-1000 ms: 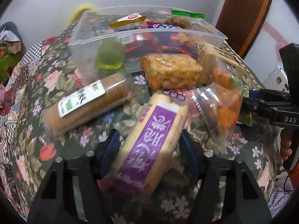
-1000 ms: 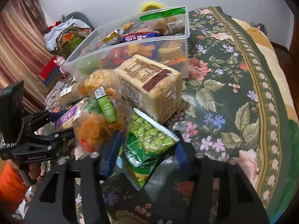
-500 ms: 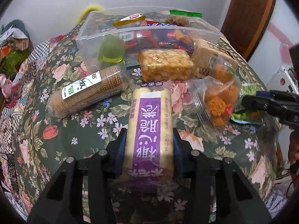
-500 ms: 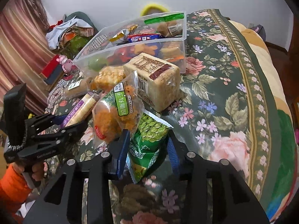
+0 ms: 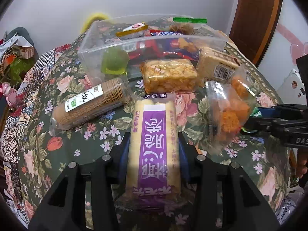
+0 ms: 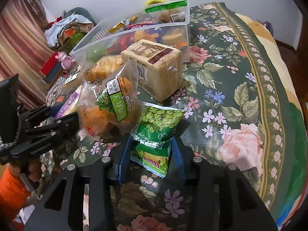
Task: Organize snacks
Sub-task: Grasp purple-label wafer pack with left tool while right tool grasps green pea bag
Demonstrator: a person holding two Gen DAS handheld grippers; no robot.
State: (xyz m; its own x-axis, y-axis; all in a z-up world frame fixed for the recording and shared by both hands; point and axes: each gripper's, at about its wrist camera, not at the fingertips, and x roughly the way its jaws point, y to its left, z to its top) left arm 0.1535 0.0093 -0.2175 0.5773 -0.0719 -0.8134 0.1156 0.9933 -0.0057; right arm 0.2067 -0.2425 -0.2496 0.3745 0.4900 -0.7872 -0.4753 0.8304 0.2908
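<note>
My left gripper [image 5: 154, 144] is shut on a long purple-and-cream wafer pack [image 5: 154, 138], held lengthwise between its blue pads. My right gripper [image 6: 151, 144] is shut on a green pea snack bag [image 6: 156, 132], pinched at its middle. A clear plastic bin [image 5: 96, 44] with several snacks inside stands at the back of the floral table; it also shows in the right wrist view [image 6: 82, 52]. The left gripper shows at the left of the right wrist view [image 6: 57, 119].
On the cloth lie a round biscuit roll [image 5: 90, 104], an orange puffed-rice block [image 5: 169, 77], a beige cracker brick [image 6: 154, 67] and a bag of orange balls [image 6: 109, 105]. Clutter sits beyond the table's left edge [image 6: 63, 28]. A wooden door [image 5: 254, 19] stands at right.
Both grippers have closed on their packs. The left one straightened the purple wafer pack and drew back from the bin. The right one squeezed the green bag and pulled back slightly.
</note>
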